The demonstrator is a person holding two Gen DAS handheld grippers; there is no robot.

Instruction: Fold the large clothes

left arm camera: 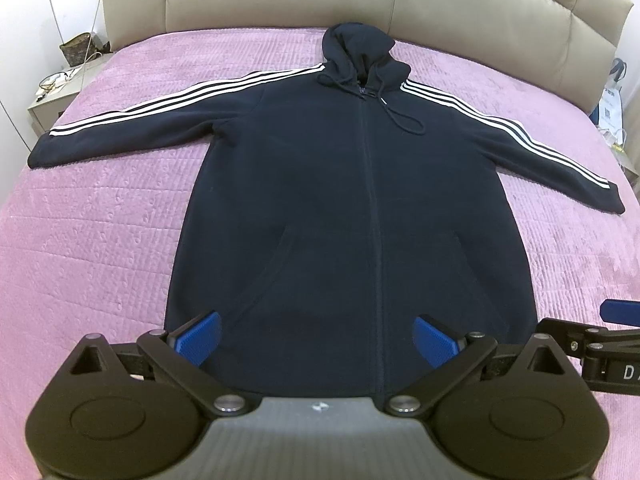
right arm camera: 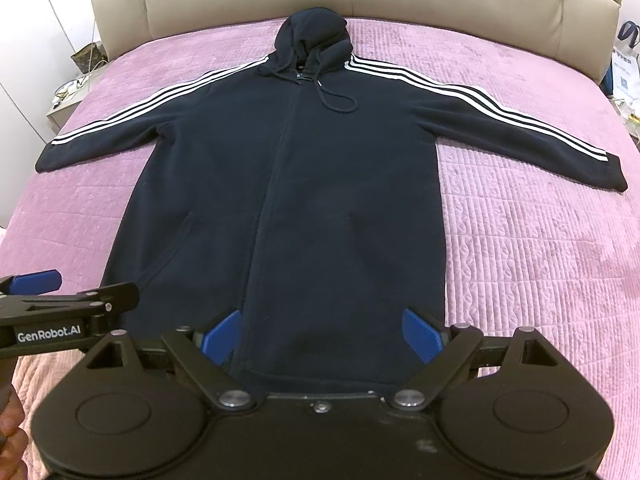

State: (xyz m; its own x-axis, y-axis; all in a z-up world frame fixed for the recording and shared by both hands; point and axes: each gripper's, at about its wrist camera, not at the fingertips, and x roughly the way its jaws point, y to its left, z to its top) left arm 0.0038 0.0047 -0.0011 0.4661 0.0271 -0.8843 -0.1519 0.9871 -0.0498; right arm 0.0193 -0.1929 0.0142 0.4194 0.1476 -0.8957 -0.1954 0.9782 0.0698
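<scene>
My left gripper (left arm camera: 318, 338) has its jaws spread wide, nothing between them, the blue pads (left arm camera: 200, 338) hanging over the bottom hem of the hoodie (left arm camera: 352, 208). I can't say for sure whether the pads are touching the cloth or just above it; the fisheye flattens that. My right gripper (right arm camera: 322, 334) is the same: jaws fully apart, blue pads (right arm camera: 422, 334) over the hem, gripping nothing. In the left wrist view the right gripper pokes in from the lower right edge, so the two tools sit side by side at the foot of the garment.

The hoodie is a long dark navy zip-up, laid flat and face up on the bed, zipper closed and running up the middle. My left gripper straddles the hem a little to the left of the zipper, my right one a little to its right. Both sleeves (left arm camera: 132, 128) are stretched out sideways, each with white stripes (right arm camera: 480, 100) along the top edge. The hood (left arm camera: 356, 50) lies at the far end, its drawcords (right arm camera: 336, 100) looped loosely over the chest.

Underneath is a pink quilted bedspread (left arm camera: 80, 240), with a beige padded headboard (right arm camera: 440, 0) beyond it. A nightstand (left arm camera: 52, 100) stands at the far left, with a patterned bag (left arm camera: 80, 46) on it. A bit of a hand (right arm camera: 10, 436) shows at the lower left of the right wrist view.
</scene>
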